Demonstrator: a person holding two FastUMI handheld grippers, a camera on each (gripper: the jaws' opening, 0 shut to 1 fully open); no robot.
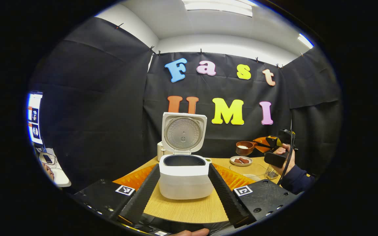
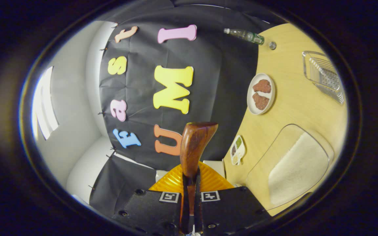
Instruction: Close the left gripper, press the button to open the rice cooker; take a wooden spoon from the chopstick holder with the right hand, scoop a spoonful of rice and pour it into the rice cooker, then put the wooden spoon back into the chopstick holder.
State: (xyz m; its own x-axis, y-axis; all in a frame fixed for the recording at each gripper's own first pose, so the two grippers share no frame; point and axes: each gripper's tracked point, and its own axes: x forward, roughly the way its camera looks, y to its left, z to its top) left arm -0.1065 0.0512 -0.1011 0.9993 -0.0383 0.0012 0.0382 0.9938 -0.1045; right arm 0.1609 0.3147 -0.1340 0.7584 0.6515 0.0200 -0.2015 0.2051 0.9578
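Observation:
The white rice cooker point(image 1: 184, 180) stands on the wooden table point(image 1: 189, 206) with its lid point(image 1: 184, 132) raised upright and the dark inner pot showing. My left gripper point(image 1: 184, 196) is open, a little in front of the cooker, its fingers framing the body without touching it. At the far right a hand holds my right gripper point(image 1: 276, 146), which carries the wooden spoon point(image 1: 244, 147) with white rice in its bowl. In the right gripper view, rolled sideways, my right gripper point(image 2: 190, 183) is shut on the spoon point(image 2: 195, 144) by its handle.
A plate with brown pieces point(image 1: 241, 160) point(image 2: 261, 93) lies behind the cooker's right. A wire chopstick holder point(image 1: 271, 172) stands below the hand. A clear container of rice point(image 2: 294, 167), a glass tray point(image 2: 323, 77), a small seasoning dish point(image 2: 238, 150) and a bottle point(image 2: 244, 35) are on the table.

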